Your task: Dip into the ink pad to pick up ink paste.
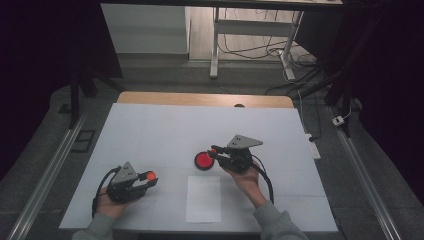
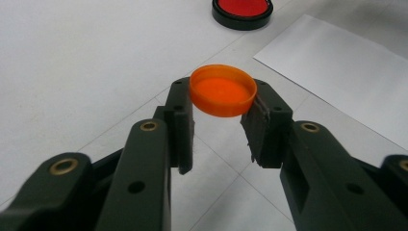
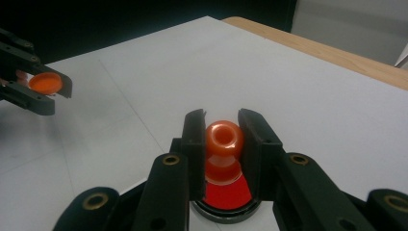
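Over red-lined black dish [image 3: 226, 204]: orange bottle-shaped piece [image 3: 224, 144], clamped.

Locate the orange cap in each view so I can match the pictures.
High view: orange cap lower left, clamped in the left gripper.
Left gripper view: centre, between the jaws.
Right gripper view: far left.
Shared landmark: red disc.

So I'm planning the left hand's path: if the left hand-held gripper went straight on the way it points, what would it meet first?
Probably the red disc in a black rim. The left hand-held gripper, shut on an orange cap, faces it across bare white table; depth is unclear.
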`<action>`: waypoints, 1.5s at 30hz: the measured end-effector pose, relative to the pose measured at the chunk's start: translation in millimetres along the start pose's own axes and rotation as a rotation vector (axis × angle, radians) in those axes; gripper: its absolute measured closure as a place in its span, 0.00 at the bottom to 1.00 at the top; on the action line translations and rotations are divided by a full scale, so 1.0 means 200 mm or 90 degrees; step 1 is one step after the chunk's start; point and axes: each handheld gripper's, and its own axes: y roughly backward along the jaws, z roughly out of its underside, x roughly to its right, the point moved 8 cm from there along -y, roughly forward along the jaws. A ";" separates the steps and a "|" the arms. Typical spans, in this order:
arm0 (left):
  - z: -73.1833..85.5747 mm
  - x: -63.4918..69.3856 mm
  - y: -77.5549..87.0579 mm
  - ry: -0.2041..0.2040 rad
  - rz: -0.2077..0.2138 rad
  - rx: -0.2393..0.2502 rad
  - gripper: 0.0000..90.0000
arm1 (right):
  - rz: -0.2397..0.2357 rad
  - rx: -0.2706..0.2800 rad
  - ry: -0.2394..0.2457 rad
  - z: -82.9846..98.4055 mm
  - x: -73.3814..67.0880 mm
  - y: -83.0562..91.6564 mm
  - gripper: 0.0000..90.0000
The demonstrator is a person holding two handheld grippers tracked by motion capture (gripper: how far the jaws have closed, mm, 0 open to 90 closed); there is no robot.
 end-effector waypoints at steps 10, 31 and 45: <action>0.00 0.00 0.00 -0.001 -0.001 0.000 0.72 | -0.012 0.005 0.008 -0.01 -0.04 0.04 0.81; 0.00 -0.01 0.00 0.001 -0.002 0.000 0.72 | -0.025 0.003 0.011 0.00 -0.07 0.10 0.81; 0.00 -0.01 0.00 0.000 -0.003 0.000 0.72 | -0.037 -0.005 0.010 0.03 -0.10 0.14 0.81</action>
